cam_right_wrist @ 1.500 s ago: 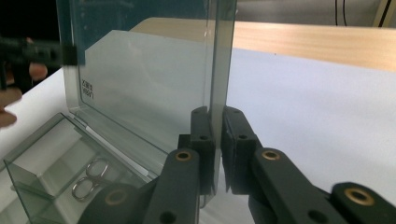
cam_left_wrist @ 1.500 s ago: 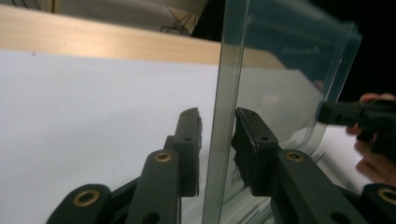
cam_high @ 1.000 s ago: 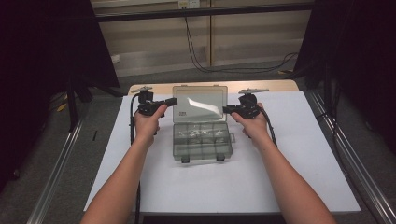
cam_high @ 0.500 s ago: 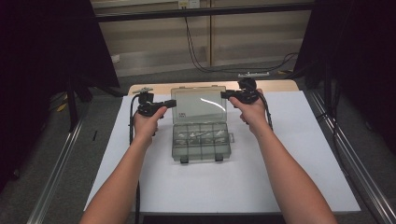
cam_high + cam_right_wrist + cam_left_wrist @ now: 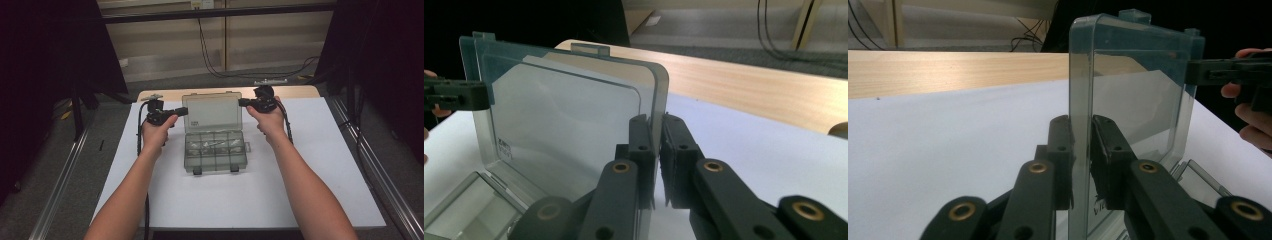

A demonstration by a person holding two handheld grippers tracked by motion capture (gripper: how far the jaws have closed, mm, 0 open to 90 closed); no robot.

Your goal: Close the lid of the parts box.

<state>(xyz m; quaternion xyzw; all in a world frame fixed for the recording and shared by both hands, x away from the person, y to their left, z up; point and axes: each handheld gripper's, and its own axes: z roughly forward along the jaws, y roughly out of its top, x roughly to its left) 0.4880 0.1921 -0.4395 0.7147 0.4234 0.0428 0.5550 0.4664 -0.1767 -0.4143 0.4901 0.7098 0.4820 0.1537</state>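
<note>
A clear plastic compartment box (image 5: 215, 159) lies on the white table (image 5: 310, 175) with its lid (image 5: 212, 112) swung up and open. Small metal parts lie in its compartments. My left gripper (image 5: 183, 111) is shut on the lid's left edge. My right gripper (image 5: 242, 102) is shut on the lid's right edge. In the left gripper view the lid (image 5: 1138, 85) stands edge-on inside the left gripper (image 5: 1081, 125), with the right gripper (image 5: 1218, 72) across on the far edge. In the right gripper view the lid (image 5: 569, 115) is clamped by the right gripper (image 5: 658, 125), and the left gripper (image 5: 459, 95) pinches the opposite side.
A wooden strip (image 5: 300, 91) runs along the table's far edge. Metal rails (image 5: 380, 185) flank the table on both sides. Cables (image 5: 220, 70) hang and lie on the floor behind. Two latches (image 5: 196, 171) stick out at the box's near edge.
My right gripper has moved toward the far side of the table, higher along the lid's right edge, and the lid has swung further open. The left gripper has stayed put.
</note>
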